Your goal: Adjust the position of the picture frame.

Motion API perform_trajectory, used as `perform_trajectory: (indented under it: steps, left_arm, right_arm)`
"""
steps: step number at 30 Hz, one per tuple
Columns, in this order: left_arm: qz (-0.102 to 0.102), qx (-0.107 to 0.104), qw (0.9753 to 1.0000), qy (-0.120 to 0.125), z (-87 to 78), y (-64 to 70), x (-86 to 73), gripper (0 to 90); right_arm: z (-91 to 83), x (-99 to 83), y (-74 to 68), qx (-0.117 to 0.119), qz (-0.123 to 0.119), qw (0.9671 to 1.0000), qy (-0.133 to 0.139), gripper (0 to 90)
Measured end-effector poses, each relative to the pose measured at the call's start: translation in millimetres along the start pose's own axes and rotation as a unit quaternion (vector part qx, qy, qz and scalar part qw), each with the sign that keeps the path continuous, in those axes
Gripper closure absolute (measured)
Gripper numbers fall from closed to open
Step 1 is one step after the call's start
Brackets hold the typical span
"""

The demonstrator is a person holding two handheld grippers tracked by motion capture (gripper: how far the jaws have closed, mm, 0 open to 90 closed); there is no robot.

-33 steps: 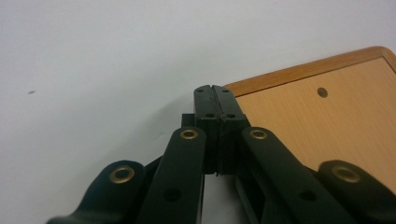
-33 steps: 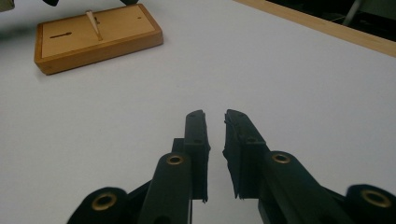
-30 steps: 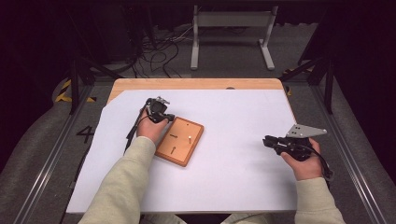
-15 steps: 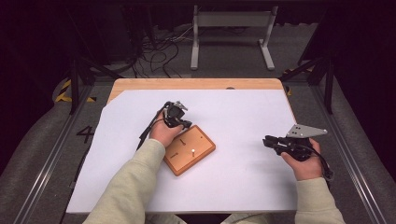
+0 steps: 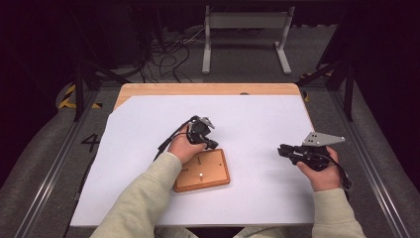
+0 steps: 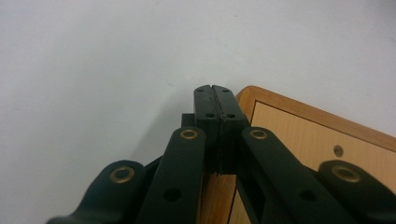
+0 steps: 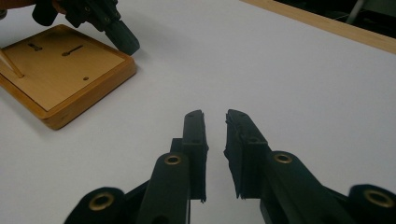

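Left gripper (image 5: 212,145) was clenched with nothing between the jaws; in the left gripper view (image 6: 215,88) the two tips met flat, right at a corner of the wooden board (image 6: 299,135). The board (image 5: 208,171) lay flat on the white sheet (image 5: 257,114), near the table's front edge and a bit left of middle, skewed to the table edges. You had the shut tips at its far right corner, by the raised rim; touching or just beside, can't tell. Right gripper (image 5: 281,148) sat well apart near the right edge of the sheet, jaws released to a narrow gap (image 7: 215,114), holding nothing. From there the board (image 7: 60,65) showed its slots and a thin peg (image 7: 9,63) standing at its inner side, with the left gripper (image 7: 123,42) over the corner. The step looked like nudging or turning the board with closed jaws, not picking it up. To do that well you needed the tips low, against the outside of the rim rather than on top of it, so they didn't ride up onto the panel. A slow, steady push at the corner probably suited best, since a jerk could skid the board, ruck the sheet or tip the peg. The right gripper was best left out of the board's path.
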State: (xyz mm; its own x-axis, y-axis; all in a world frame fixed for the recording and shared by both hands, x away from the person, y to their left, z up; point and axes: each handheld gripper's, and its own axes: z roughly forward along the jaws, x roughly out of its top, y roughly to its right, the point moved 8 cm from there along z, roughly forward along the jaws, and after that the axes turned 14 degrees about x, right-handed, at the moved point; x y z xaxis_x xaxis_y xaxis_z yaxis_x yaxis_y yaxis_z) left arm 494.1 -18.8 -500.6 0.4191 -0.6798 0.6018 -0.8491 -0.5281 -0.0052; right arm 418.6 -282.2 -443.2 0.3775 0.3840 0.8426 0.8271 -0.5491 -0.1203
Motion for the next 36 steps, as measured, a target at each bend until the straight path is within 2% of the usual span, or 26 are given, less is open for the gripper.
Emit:
perform_trajectory:
  steps: [6, 12, 13, 14, 15, 18, 19, 20, 25, 29, 31, 36]
  left_arm:
    - [0.015, -0.018, 0.9997, -0.006, 1.3, 12.6, -2.3, 89.6]
    - [0.014, -0.024, 0.9996, -0.003, 1.6, 13.3, -3.9, 89.6]
    - [0.014, -0.024, 0.9996, -0.003, 1.6, 13.3, -3.9, 89.5]
    - [0.011, -0.012, 0.9999, -0.001, 0.3, 11.5, -3.7, 87.5]
    - [0.011, -0.012, 0.9999, -0.001, 0.3, 11.5, -3.7, 83.1]
    - [0.001, -0.005, 0.9999, 0.012, -5.7, 10.1, -1.6, 79.4]
    - [-0.004, 0.0, 0.9998, 0.022, -10.8, 10.2, -0.2, 78.6]
    - [-0.004, 0.0, 0.9998, 0.022, -10.8, 10.2, -0.2, 77.7]
    - [-0.008, 0.021, 0.9984, 0.051, -37.6, 9.7, -1.1, 73.8]
    - [-0.019, 0.034, 0.9967, 0.071, -60.8, 8.2, -9.8, 72.4]
    - [-0.015, 0.04, 0.9961, 0.077, -73.7, 9.6, -17.0, 71.1]
    - [-0.017, 0.049, 0.9945, 0.091, -92.0, 12.1, -30.3, 67.6]
  right_arm:
    - [0.6, 0.0, 0.2, 0.0, 0.0, 1.0, -0.001, 77.7]
    - [1.4, -0.1, -0.2, 0.001, 0.0, 1.0, -0.001, 77.6]
    - [1.4, -0.1, -0.2, 0.001, 0.0, 1.0, -0.001, 77.6]
    - [1.5, -0.2, 0.0, 0.001, 0.001, 1.0, -0.001, 77.5]
    - [1.5, -0.2, 0.0, 0.001, 0.001, 1.0, -0.001, 77.5]
    - [2.2, -0.3, 0.0, 0.001, 0.0, 1.0, -0.002, 77.5]
    - [2.4, -0.4, 0.0, 0.0, 0.0, 1.0, -0.003, 77.5]
    - [3.2, -0.2, 0.1, 0.0, 0.0, 1.0, -0.003, 77.5]
    - [7.2, 1.5, -2.5, 0.003, -0.005, 1.0, -0.007, 77.5]
    - [12.5, 3.4, -8.1, 0.009, -0.012, 0.9998, -0.013, 77.5]
    - [15.5, 5.4, -11.9, 0.014, -0.017, 0.9997, -0.015, 77.5]
    - [20.4, 11.2, -21.7, 0.024, -0.026, 0.9993, -0.015, 77.2]
